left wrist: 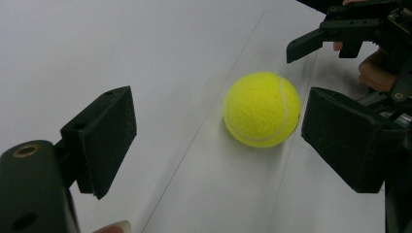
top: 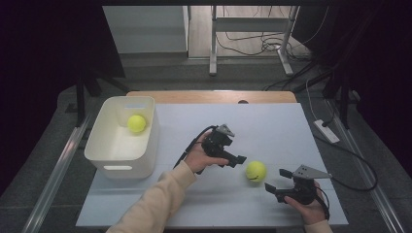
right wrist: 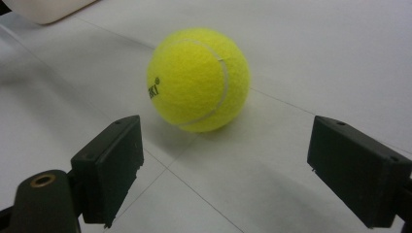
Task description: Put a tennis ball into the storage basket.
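Black jaws of the right gripper [right wrist: 226,170] stand wide apart in the right gripper view, with nothing between them; just ahead of them sits the tennis ball [right wrist: 198,79] on the white table [right wrist: 316,48], close but not touched. From the other side, the left gripper [left wrist: 214,141] also has its jaws spread open and empty, and the same ball [left wrist: 261,109] lies just beyond its pads, nearer the far jaw. From the high view the ball [top: 255,171] rests between the two tools, with the left gripper [top: 236,160] just beside it at upper left and the right gripper [top: 277,182] just beside it at lower right.

I judge the ball to be light, springy and covered in fuzzy felt, so it should not slip against the pads, but it is round and free to roll at a nudge. The best hold looks to be across its widest part, one pad on each opposite side, closing evenly so it does not squirt out.

Count: two tennis balls, one on the table and a second ball [top: 136,123] lying inside the white bin [top: 121,158] at the table's left; one bin; two grippers, each held in a hand
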### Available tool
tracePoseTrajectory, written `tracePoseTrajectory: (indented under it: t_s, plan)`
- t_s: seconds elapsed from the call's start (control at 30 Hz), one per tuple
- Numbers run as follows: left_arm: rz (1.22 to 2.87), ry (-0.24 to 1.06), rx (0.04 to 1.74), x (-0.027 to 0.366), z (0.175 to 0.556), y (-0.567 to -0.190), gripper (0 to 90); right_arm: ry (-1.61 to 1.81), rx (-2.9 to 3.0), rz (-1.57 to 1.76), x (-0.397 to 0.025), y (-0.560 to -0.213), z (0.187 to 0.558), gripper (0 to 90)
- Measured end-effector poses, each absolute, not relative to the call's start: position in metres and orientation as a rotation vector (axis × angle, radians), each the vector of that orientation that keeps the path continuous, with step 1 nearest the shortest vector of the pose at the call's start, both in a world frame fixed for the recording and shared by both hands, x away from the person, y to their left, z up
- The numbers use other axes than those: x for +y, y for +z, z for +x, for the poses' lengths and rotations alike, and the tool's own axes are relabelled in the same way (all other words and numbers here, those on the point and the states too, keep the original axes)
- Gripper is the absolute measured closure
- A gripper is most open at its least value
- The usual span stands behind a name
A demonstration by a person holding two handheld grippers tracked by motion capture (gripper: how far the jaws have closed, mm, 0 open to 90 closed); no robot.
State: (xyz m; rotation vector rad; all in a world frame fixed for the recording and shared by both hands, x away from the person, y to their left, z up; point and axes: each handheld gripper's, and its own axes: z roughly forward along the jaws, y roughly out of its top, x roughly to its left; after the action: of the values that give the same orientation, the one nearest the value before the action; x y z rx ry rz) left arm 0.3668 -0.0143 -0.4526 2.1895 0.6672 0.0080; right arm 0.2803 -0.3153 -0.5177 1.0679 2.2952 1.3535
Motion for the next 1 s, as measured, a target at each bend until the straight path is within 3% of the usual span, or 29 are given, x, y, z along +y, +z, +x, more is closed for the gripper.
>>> tracePoseTrajectory:
  t_s: [1.0]
  plan:
    - [2.227,-0.049,0.643,-0.041,0.369,-0.465,13.4,1.348,2.305,1.061,-0.315,-0.518,0.28,12.9]
